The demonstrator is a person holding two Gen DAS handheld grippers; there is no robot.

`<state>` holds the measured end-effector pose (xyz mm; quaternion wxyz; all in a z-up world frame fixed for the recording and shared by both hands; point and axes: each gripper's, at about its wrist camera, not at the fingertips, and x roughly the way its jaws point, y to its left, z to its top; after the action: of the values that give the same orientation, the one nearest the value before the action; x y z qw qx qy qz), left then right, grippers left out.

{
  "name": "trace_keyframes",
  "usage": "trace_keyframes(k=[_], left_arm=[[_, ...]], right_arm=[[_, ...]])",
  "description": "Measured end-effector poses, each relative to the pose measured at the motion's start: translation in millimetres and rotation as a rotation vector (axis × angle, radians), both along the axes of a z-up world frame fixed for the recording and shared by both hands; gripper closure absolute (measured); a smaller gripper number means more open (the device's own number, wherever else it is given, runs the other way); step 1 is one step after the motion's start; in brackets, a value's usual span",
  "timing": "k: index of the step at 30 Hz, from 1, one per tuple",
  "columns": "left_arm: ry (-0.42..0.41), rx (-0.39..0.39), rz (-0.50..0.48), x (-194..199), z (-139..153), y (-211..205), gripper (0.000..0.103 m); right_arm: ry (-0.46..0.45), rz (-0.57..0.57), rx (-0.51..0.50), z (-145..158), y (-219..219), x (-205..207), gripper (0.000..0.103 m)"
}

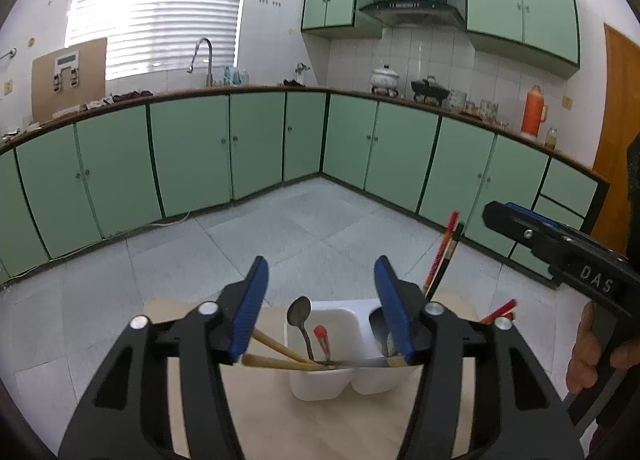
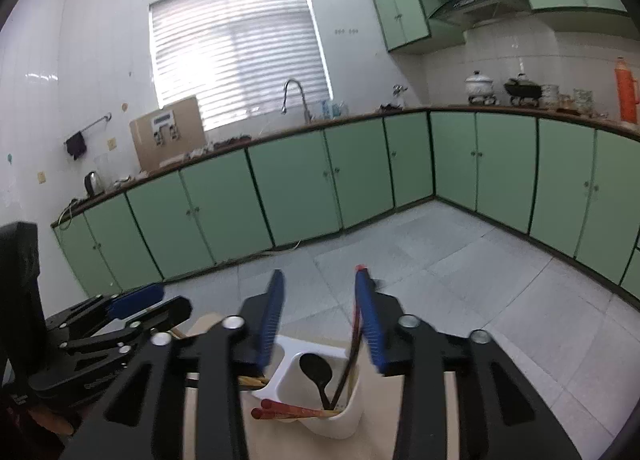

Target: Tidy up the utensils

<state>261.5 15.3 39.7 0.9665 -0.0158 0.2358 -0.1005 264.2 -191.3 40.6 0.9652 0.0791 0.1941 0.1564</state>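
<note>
The holder point(image 1: 320, 384) looks like smooth white plastic with a slight sheen. In it a spoon point(image 1: 301, 314) is dull grey metal, and the pale chopsticks point(image 1: 280, 348) look like bare matt wood; the red chopsticks point(image 2: 296, 411) have a glossy lacquered finish. The surface point(image 1: 280, 420) under the holder is light wood-grain, matt and smooth. The left claw point(image 1: 320, 280) is matt black plastic with ribbed blue pads point(image 1: 250, 308) and shiny metal pins. The right claw point(image 2: 320, 288) is built alike. The far cabinets point(image 1: 192, 144) are smooth green with a satin finish, and the wall tiles are glossy white.
</note>
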Motion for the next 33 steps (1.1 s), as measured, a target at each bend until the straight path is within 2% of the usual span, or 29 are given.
trace_keyframes(k=[3,5,7,13,26,33], left_arm=[[-0.040,0.007,0.014,-15.8,9.1,0.3,0.034],[-0.065,0.010,0.020,-28.0,13.5,0.4,0.029],[-0.078,0.013,0.024,-36.8,17.7,-0.5,0.022],[-0.110,0.008,0.043,-70.7,27.7,-1.6,0.014],[-0.123,0.009,0.064,-128.4,37.1,-2.1,0.010],[-0.128,0.013,0.071,-153.3,38.6,4.2,0.007]], right_arm=[[-0.033,-0.028,-0.010,7.6,-6.0,-16.6,0.050],[-0.047,-0.043,-0.012,9.8,-7.9,-26.0,0.042],[-0.054,-0.056,-0.016,10.2,-11.0,-37.2,0.039],[-0.066,-0.079,0.003,8.0,-17.5,-72.5,0.028],[-0.075,-0.083,0.028,6.2,-18.0,-128.8,0.014],[-0.082,-0.080,0.002,7.6,-11.9,-151.2,0.006]])
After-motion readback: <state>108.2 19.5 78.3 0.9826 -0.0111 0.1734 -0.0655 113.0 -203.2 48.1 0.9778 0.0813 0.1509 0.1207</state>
